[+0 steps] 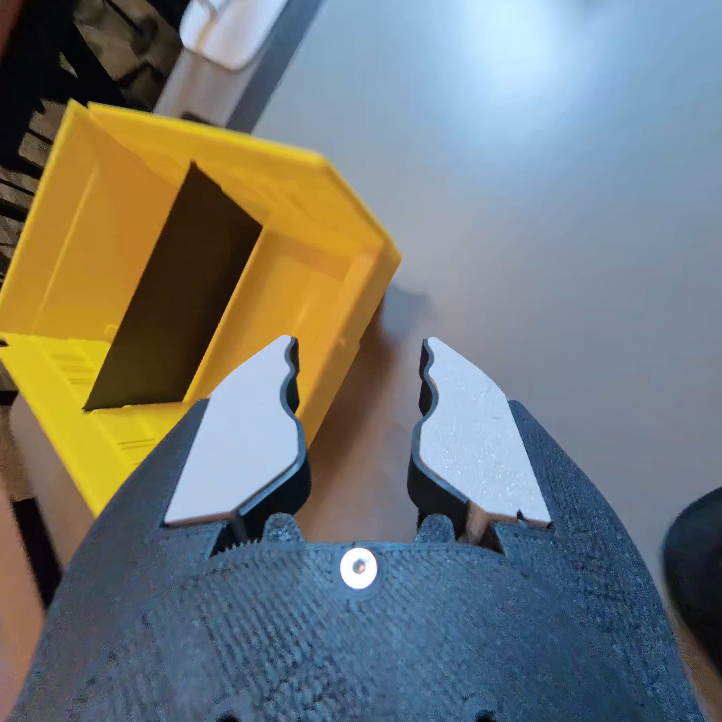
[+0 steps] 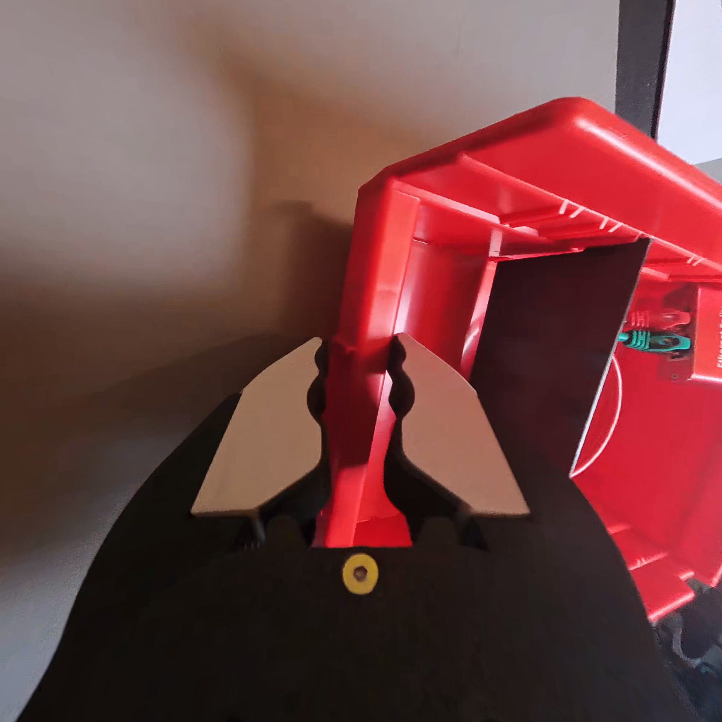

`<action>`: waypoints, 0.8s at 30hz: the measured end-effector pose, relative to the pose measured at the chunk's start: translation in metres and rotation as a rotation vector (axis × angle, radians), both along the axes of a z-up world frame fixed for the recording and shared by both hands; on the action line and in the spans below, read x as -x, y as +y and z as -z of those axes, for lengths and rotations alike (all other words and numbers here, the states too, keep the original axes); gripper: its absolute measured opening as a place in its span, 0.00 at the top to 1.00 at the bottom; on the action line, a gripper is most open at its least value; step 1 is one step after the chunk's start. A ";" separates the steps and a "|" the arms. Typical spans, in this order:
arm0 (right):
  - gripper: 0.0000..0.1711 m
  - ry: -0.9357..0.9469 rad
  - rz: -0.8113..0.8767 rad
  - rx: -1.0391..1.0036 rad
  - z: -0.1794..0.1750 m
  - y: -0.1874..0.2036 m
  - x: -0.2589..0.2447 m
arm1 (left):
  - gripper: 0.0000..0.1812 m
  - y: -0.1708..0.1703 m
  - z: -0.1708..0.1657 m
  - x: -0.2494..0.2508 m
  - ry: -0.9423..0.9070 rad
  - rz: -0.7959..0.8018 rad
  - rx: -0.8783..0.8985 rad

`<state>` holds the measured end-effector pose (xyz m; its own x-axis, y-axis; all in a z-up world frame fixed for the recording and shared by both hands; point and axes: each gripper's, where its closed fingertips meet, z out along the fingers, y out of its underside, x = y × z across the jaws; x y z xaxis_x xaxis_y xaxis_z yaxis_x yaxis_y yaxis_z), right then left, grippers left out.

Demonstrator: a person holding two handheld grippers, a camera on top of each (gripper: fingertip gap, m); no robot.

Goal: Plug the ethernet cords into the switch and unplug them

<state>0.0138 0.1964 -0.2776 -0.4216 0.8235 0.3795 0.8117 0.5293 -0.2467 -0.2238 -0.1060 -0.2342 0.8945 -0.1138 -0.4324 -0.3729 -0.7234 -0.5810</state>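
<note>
In the right wrist view my right gripper (image 2: 358,344) is shut on the side wall of a red bin (image 2: 547,156), which is tilted up off the table. A black divider (image 2: 547,351) stands inside it. Behind the divider a box-shaped switch (image 2: 709,332) shows at the right edge, with a green ethernet plug (image 2: 656,344) and a red one (image 2: 660,317) in its ports. In the left wrist view my left gripper (image 1: 359,344) is open and empty, just right of a yellow bin (image 1: 304,203) with its own black divider (image 1: 179,297).
Both bins are on a smooth grey table (image 1: 547,195). Its dark edge (image 1: 269,66) runs at the upper left, with a white object (image 1: 230,31) beyond it. A dark rounded thing (image 1: 695,566) sits at the right edge. A dark post (image 2: 640,58) stands behind the red bin. There is about 40 centimeters between the tips of the two grippers. The green ethernet plug (image 2: 656,344) lies some 15 centimeters from my right tips, 50 centimeters from my left tips.
</note>
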 end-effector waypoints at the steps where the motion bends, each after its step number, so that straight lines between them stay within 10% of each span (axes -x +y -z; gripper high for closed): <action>1: 0.83 0.006 -0.016 0.006 0.000 -0.004 -0.002 | 0.68 -0.005 0.007 0.010 0.031 0.000 0.053; 16: 0.84 0.159 -0.323 0.074 -0.011 -0.138 -0.068 | 0.82 0.024 0.046 0.045 0.350 0.155 0.230; 24: 0.83 0.761 0.132 0.272 -0.100 -0.113 -0.103 | 0.83 0.073 0.046 -0.018 0.282 0.307 0.111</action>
<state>0.1167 0.0837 -0.1779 -0.0226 0.9528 0.3027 0.4218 0.2836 -0.8612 -0.2055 -0.0332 -0.2804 0.6601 -0.4159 -0.6255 -0.7138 -0.6067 -0.3499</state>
